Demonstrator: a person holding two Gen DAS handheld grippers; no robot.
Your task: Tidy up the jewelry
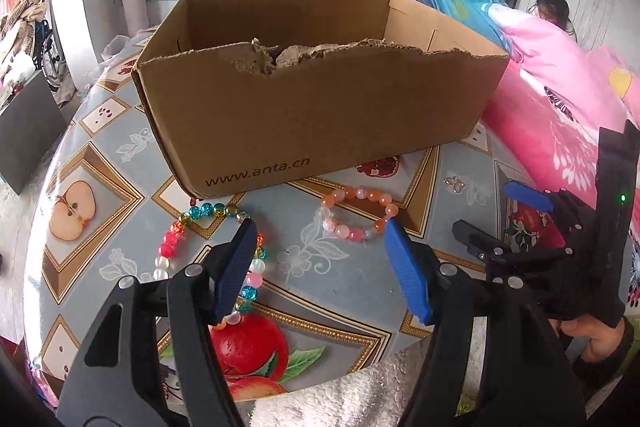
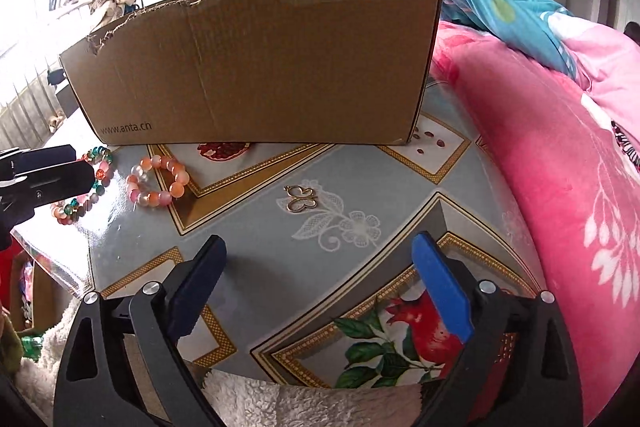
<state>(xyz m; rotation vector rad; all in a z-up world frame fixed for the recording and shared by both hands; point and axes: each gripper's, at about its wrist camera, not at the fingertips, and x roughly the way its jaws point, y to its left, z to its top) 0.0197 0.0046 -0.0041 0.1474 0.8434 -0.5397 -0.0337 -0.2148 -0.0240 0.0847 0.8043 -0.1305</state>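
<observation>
one cardboard box (image 1: 312, 99), open-topped with a torn front rim, is set at the centre of the left wrist view on a fruit-patterned tablecloth (image 1: 352, 227). two bead bracelets are counted below it: one multicoloured bracelet (image 1: 188, 223) at lower left, partly hidden behind a finger; one orange-pink bracelet (image 1: 356, 213) just right of centre. one gold butterfly charm (image 2: 301, 199) is seen at the centre of the right wrist view, apart from both bracelets. left gripper (image 1: 320, 259): fingers spread wide, nothing held. right gripper (image 2: 318, 271): fingers spread wide, nothing held. one pink quilt (image 2: 560, 155) is noted at the right edge.
</observation>
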